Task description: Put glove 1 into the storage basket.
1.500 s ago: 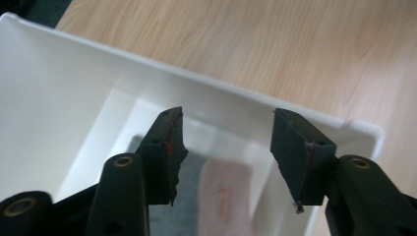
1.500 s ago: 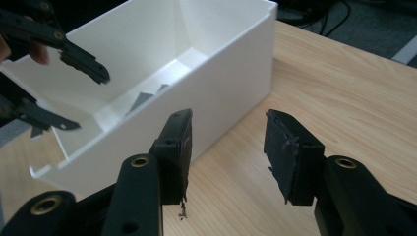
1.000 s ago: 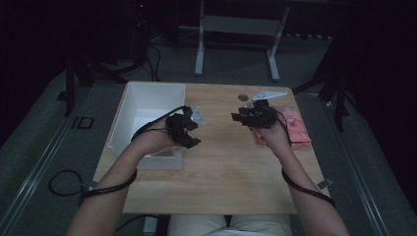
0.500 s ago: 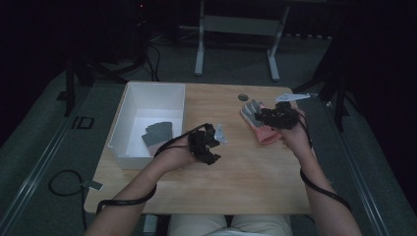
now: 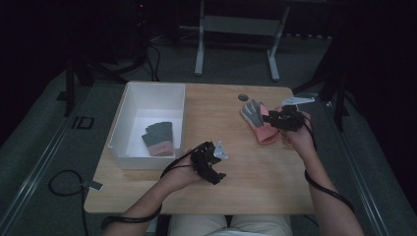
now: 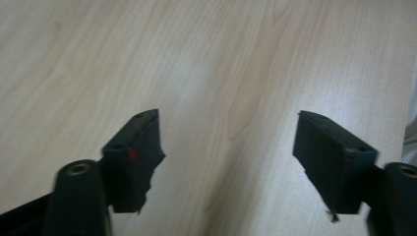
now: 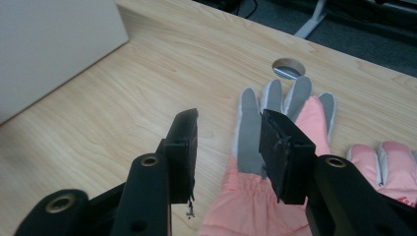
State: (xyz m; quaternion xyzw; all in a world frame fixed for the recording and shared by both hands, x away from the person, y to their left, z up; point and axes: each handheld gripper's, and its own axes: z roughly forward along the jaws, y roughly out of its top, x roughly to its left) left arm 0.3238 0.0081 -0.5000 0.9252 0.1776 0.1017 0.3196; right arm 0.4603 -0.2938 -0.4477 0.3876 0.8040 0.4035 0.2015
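Presently: pink glove (image 7: pixel 255 196), soft padded fabric, grey palm and digits, flat on pale wood-grain tabletop (image 5: pixel 255 172); right gripper (image 7: pixel 228 142) fingers parted, poised over its cuff, not pinching. Left gripper (image 6: pixel 228 147) fingers just spread wide, bare wood between. White box (image 5: pixel 129 117) holds second glove (image 5: pixel 158 137). No legible writing.

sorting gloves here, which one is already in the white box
The grey glove with the pink cuff lies inside the white box. The other pink gloves lie out on the table by the right gripper.
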